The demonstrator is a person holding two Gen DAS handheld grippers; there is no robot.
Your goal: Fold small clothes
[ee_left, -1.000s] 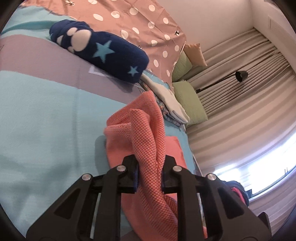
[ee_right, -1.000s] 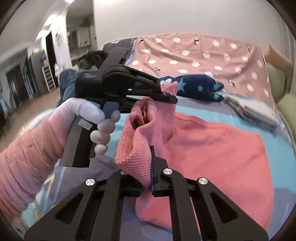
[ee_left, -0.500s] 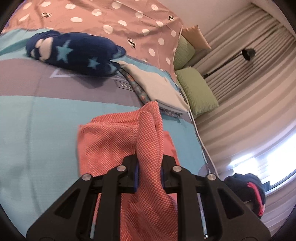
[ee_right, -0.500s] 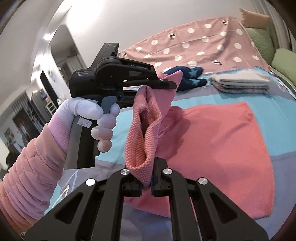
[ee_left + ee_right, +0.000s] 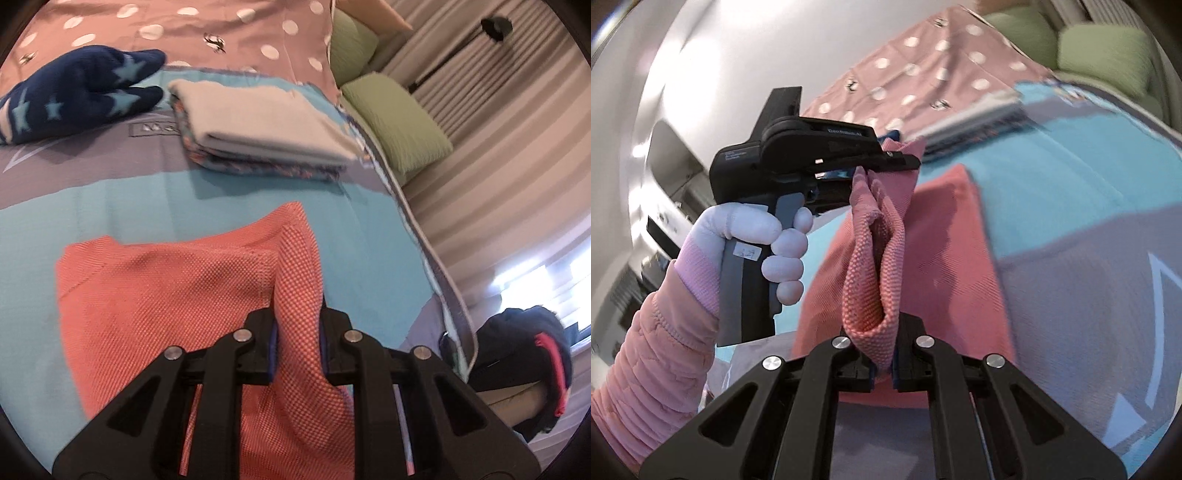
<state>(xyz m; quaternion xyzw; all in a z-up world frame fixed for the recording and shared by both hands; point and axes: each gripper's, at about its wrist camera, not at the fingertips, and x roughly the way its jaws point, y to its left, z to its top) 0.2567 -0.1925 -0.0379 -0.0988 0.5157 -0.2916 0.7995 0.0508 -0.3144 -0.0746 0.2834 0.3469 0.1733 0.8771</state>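
Evidently mid-fold: left tongs (image 5: 296,345) clamped on raised edge of coral knit garment (image 5: 155,295); right tongs (image 5: 882,363) pinched same edge further along. Rest of garment lay flat on bed (image 5: 110,206), near folded stack (image 5: 258,125), which sat beside navy star plush (image 5: 81,88). Next move likely called for carrying held edge across garment, lowering evenly, then releasing both.

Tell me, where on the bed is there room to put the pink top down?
Bare teal bedspread lies between the pink garment and the folded stack, and left of the garment. Another bare strip runs to the bed's edge. It's crowded farther back: the stack, the navy star plush and green pillows.
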